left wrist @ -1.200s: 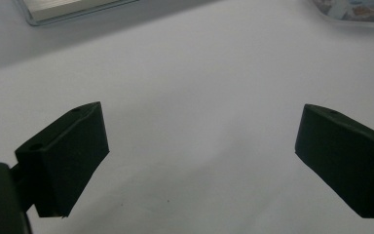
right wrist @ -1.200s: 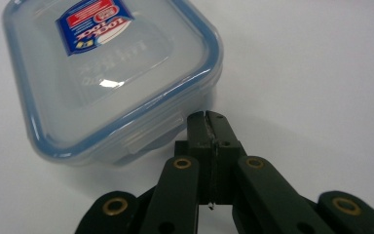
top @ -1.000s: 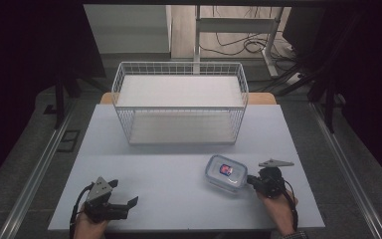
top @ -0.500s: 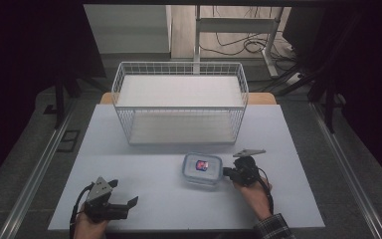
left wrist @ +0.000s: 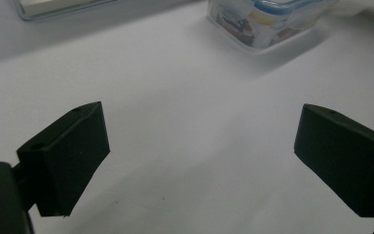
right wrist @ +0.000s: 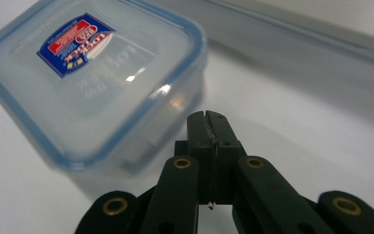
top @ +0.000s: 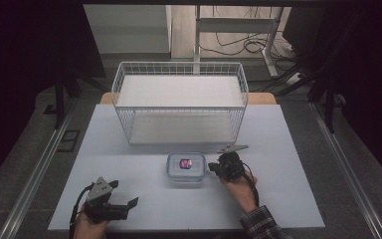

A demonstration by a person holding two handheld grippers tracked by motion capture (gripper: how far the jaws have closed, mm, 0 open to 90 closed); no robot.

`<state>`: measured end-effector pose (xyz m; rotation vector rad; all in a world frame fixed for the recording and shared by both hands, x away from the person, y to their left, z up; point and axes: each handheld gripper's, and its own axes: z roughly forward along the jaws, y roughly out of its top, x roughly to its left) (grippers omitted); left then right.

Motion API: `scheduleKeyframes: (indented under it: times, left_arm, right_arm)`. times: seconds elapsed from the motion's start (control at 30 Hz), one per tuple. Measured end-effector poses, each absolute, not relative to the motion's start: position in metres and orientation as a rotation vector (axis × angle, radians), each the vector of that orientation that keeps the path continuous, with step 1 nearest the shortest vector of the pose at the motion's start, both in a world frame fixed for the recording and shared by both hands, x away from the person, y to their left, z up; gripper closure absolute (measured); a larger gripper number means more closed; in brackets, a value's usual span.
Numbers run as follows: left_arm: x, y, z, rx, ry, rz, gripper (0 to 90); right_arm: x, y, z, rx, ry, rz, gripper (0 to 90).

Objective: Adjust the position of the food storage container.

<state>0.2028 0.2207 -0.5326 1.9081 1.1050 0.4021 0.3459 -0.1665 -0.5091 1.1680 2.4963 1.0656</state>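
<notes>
Toward the desk's far edge stands the wire basket [top: 179,102]; between it and the near edge, about mid-desk, sits the lidded plastic container [top: 186,168]. The right tool [top: 214,168], clenched on nothing, presses its tips against the container's right side, nearer than the released left tool [top: 129,203].

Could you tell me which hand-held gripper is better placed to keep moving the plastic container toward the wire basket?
The right hand-held gripper: its shut jaws sit at the plastic container, just in front of the wire basket. The left hand-held gripper is open near the table's near edge, well apart from the container.
</notes>
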Motion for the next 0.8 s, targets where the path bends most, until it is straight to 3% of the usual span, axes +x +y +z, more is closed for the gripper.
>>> scheduleKeyframes:
  times: [0.23, 0.63, 0.73, 0.8]
  left_arm:
    - [0.202, 0.219, -0.532, 1.919, 1.104, 0.372, 6.2]
    - [0.201, 0.217, -0.534, 1.947, 1.077, 0.446, 4.1]
    - [0.202, 0.218, -0.535, 1.944, 1.078, 0.447, 3.3]
    - [0.203, 0.219, -0.535, 1.938, 1.082, 0.445, 3.0]
  right_arm:
    - [0.308, -0.193, -0.487, 1.034, 2.428, 1.131, 76.5]
    - [0.266, -0.224, -0.487, 1.029, 2.369, 1.147, 33.5]
    - [0.260, -0.232, -0.491, 1.031, 2.353, 1.148, 16.9]
    - [0.259, -0.236, -0.496, 1.027, 2.347, 1.131, 12.3]
